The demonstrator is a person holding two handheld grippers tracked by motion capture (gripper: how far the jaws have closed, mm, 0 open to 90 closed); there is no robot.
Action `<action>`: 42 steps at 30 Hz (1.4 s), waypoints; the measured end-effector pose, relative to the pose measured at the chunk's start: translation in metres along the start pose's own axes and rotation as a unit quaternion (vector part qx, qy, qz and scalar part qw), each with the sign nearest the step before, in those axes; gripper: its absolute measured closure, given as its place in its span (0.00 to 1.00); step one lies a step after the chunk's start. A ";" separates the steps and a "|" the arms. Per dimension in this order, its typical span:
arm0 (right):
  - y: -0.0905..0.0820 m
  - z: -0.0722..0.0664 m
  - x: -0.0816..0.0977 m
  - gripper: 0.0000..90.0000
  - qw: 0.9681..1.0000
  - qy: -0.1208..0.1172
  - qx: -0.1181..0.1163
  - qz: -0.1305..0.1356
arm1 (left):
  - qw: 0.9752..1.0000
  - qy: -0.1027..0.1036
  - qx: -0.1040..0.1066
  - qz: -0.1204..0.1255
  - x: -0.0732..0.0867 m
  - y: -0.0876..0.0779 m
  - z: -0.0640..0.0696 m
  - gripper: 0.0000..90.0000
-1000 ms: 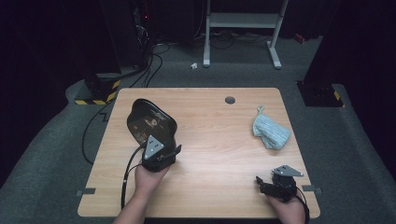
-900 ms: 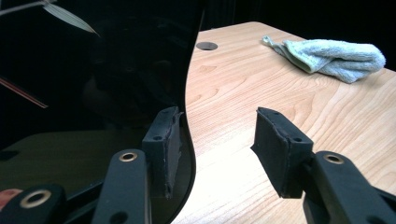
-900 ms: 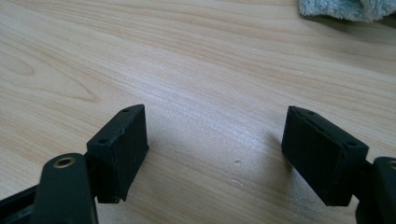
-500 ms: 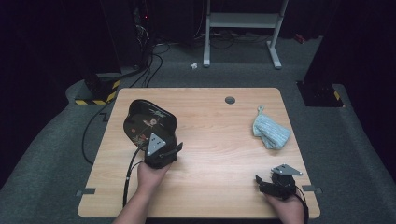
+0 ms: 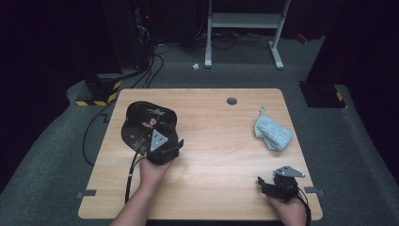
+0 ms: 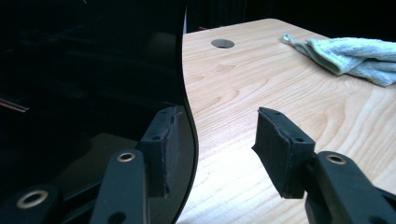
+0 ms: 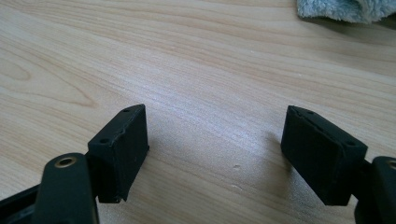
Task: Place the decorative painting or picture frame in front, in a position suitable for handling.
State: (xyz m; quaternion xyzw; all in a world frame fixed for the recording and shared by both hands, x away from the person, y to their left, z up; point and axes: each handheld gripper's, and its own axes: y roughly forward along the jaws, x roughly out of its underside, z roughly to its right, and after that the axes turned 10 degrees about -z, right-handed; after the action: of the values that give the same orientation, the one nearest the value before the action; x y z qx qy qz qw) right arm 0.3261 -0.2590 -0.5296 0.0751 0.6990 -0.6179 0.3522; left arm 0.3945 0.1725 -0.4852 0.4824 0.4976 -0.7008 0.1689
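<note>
One gripper (image 6: 212,149) straddles the black plate's (image 6: 93,70) edge.

Light wooden table (image 5: 211,155) — a glossy black plate (image 5: 141,123) left, blue-grey cloth (image 5: 273,134) right.

The plate (image 5: 141,120) is glossy black, with small white and reddish marks showing on its face in the high view; in the left gripper view (image 6: 93,70) it reads as a plain dark sheen. The table (image 5: 211,155) is pale wood with a wavy brown grain and a round grey hole cover (image 5: 231,100). The cloth (image 5: 273,134) is light blue-grey and fuzzy. Both grippers, left (image 5: 162,149) and right (image 5: 277,184), are matt black, each topped by a grey plate, with brass-coloured rivets on the jaw arms. The floor (image 5: 56,155) is dark grey carpet. A yellow-and-black striped strip (image 5: 96,100) lies beyond the table's far left corner. The frame (image 5: 244,21) at the back is light grey.
</note>
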 end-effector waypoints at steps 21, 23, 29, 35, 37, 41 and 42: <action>0.001 0.001 -0.002 0.24 1.000 -0.004 -0.005 -0.001 | 1.000 -0.017 -0.011 0.009 0.016 -0.054 -0.013 0.56; 0.001 0.002 -0.002 0.24 1.000 -0.001 -0.007 -0.001 | 1.000 -0.020 -0.020 0.006 0.023 -0.062 -0.019 0.56; 0.003 0.004 -0.006 0.24 1.000 -0.004 -0.013 -0.002 | 0.999 -0.037 -0.037 -0.004 0.045 -0.084 -0.035 0.55; 0.004 0.003 -0.006 0.24 1.000 -0.009 -0.009 -0.002 | 0.997 -0.057 -0.057 -0.013 0.065 -0.101 -0.051 0.55; 0.004 0.003 -0.006 0.24 1.000 -0.008 -0.009 -0.002 | 0.996 -0.058 -0.063 -0.014 0.068 -0.103 -0.054 0.55; 0.004 0.003 -0.006 0.24 1.000 -0.009 -0.008 -0.002 | 0.995 -0.064 -0.081 -0.016 0.076 -0.109 -0.064 0.51; 0.004 0.003 -0.006 0.24 1.000 -0.009 -0.008 -0.002 | 0.994 -0.068 -0.079 -0.017 0.077 -0.109 -0.067 0.50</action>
State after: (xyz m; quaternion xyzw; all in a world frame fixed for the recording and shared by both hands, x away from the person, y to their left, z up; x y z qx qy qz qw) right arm 0.3341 -0.2584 -0.5292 0.0654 0.7010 -0.6134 0.3577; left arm 0.3133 0.2979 -0.4949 0.4103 0.5469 -0.6932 0.2280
